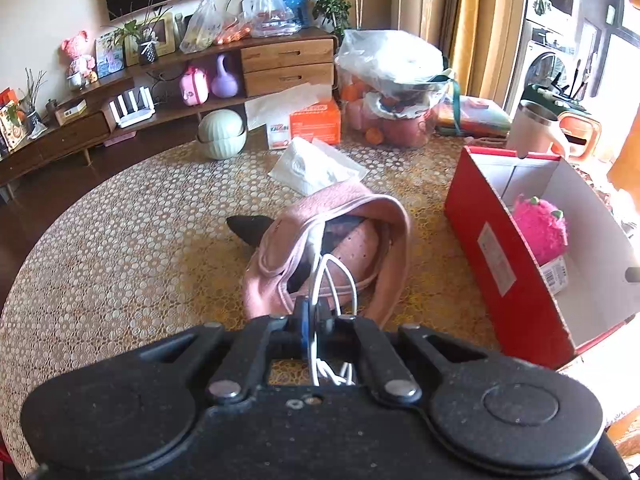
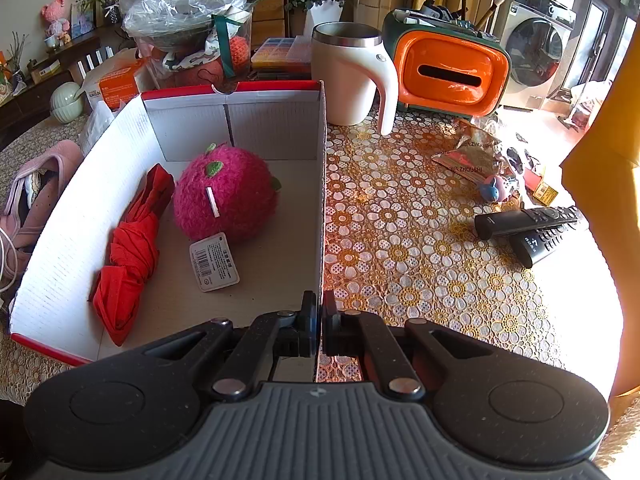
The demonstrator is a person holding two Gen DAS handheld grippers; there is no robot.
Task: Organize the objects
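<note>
My left gripper (image 1: 318, 316) is shut on a coiled white cable (image 1: 334, 276), held just in front of a pink cloth hat (image 1: 320, 240) lying on the round table. A red cardboard box (image 1: 504, 256) stands to the right. My right gripper (image 2: 319, 312) is shut on the right wall of the box (image 2: 321, 200). Inside the box lie a pink plush fruit toy (image 2: 228, 196) with a paper tag (image 2: 214, 266) and a folded red umbrella (image 2: 132, 248).
A tissue pack (image 1: 312, 166), an orange box (image 1: 316, 122) and a bagged fruit container (image 1: 396, 92) sit behind the hat. Right of the box are a white mug (image 2: 352, 76), an orange tissue holder (image 2: 448, 72), snack packets (image 2: 468, 156) and two remotes (image 2: 528, 228).
</note>
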